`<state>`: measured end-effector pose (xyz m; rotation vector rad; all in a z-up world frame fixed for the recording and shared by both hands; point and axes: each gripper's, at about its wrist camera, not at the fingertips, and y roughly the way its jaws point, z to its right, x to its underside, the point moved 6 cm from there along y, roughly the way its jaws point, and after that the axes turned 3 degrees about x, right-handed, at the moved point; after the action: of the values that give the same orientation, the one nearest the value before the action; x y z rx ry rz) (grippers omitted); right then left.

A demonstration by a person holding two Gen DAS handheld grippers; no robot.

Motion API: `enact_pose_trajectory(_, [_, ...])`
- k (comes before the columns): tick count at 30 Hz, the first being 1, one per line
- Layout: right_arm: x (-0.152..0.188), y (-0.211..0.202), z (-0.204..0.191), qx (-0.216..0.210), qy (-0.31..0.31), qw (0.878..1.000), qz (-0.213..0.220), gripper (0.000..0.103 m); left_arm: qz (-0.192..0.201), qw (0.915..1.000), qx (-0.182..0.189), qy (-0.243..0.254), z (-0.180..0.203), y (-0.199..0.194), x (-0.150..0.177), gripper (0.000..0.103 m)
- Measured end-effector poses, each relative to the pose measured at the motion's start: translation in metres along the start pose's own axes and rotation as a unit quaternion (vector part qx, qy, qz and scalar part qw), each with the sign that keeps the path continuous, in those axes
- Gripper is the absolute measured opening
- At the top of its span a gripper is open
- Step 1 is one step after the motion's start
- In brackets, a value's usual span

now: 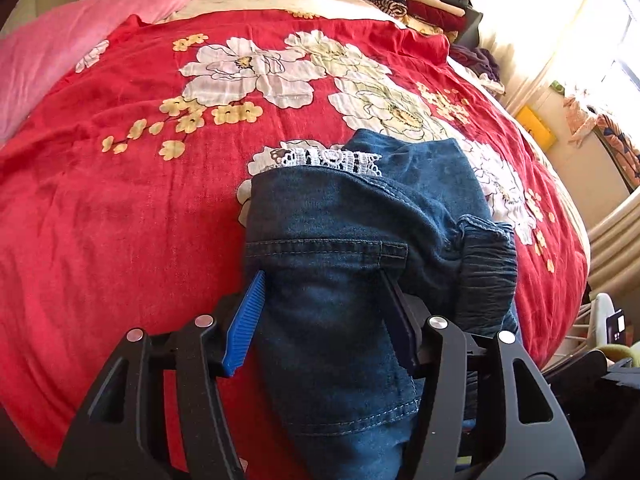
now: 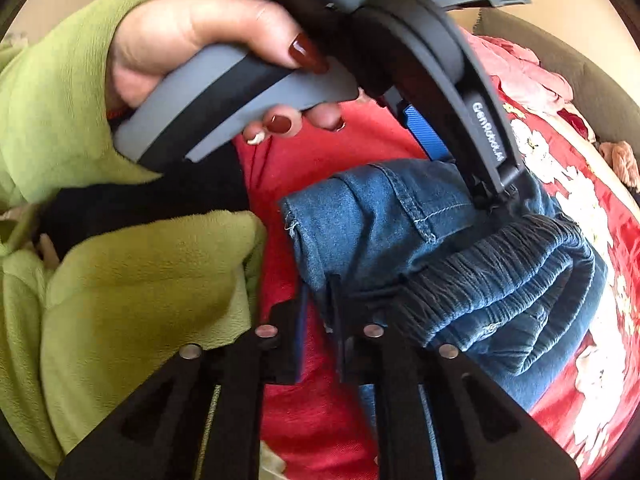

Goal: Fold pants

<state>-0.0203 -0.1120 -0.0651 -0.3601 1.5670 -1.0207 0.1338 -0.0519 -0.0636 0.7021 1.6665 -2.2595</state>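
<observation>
While I hold both tools on the bed (image 1: 120,208), the pants (image 1: 332,248) lie in a small folded bundle near the close edge, at about 5 o'clock from the big white flowers. My left gripper (image 1: 324,280) is grasping the pants across the middle; the cloth fills the space between the blue pad at 9 o'clock and the dark pad at 3 o'clock. My right gripper (image 2: 318,308) is nearly clenched, and a thin edge of the pants at the bundle's 7 o'clock corner seems to be pinched in it, but I cannot be sure.

What could go wrong? I think the right hold is very thin, so a tug could make the edge slip out and the fold flop open. If my two hands pull apart, the stretchy waistband (image 2: 500,280) could roll off the top of the bundle. The bundle sits close to the bed edge, so a push toward me could slide it off.

Some things are hard to see. My hand (image 2: 192,52) and green sleeve (image 2: 120,280) hide much of the right view. The near end of the pants runs under the left gripper and out of the picture. The right pads look dark and blurry
</observation>
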Motion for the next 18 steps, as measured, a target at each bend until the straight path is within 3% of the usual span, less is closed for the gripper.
enact_pose_trajectory(5, [-0.010,-0.024,0.006,-0.011,0.039,0.999,0.019,0.029,0.012,0.9999,-0.004,0.000,0.003,-0.008,0.001,0.050])
enact_pose_trajectory(18, [-0.006,-0.066,0.004,0.014,0.074,0.996,0.048,0.036,0.032,0.9994,-0.007,0.012,0.014,-0.030,0.005,0.060])
